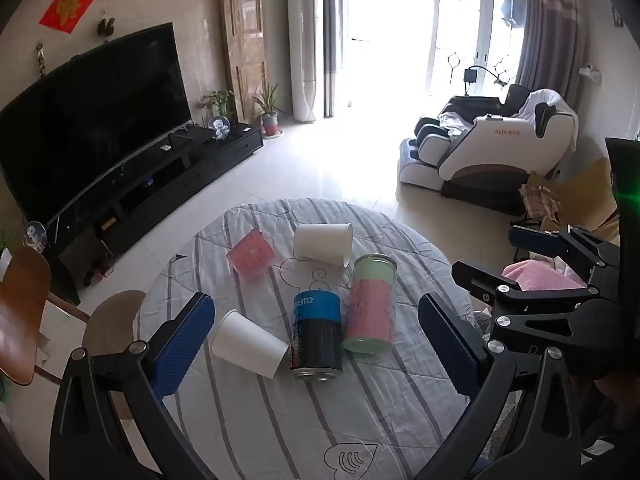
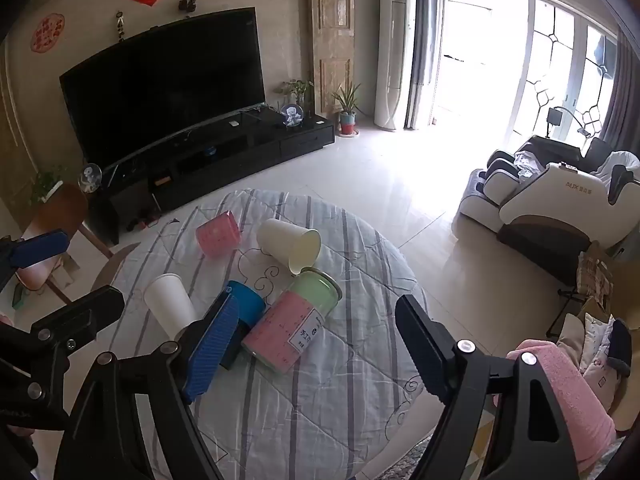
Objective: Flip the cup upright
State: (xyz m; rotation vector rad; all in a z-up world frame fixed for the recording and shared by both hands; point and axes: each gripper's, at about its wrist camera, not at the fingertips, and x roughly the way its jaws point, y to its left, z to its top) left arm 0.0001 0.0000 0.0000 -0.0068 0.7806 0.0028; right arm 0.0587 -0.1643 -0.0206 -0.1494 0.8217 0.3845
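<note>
Two white paper cups lie on their sides on the round table [image 1: 248,432] with its striped cloth. The near cup [image 1: 248,344] rests at the left, just beside a blue and black can [image 1: 318,336]. The far cup [image 1: 324,243] lies behind a pink and green tin [image 1: 370,304], its mouth turned right. A pink box [image 1: 252,258] sits far left. The left tongs [image 1: 316,344] hang spread wide above the near cup and can, holding nothing. The right tongs [image 2: 320,340] are spread too, empty, above the tin.

Matt white paper cups [image 1: 250,346] [image 1: 324,243]; glossy metal can [image 1: 317,338]; quilted cloth table cover [image 1: 280,420]; textured blue pads [image 1: 182,344].
</note>
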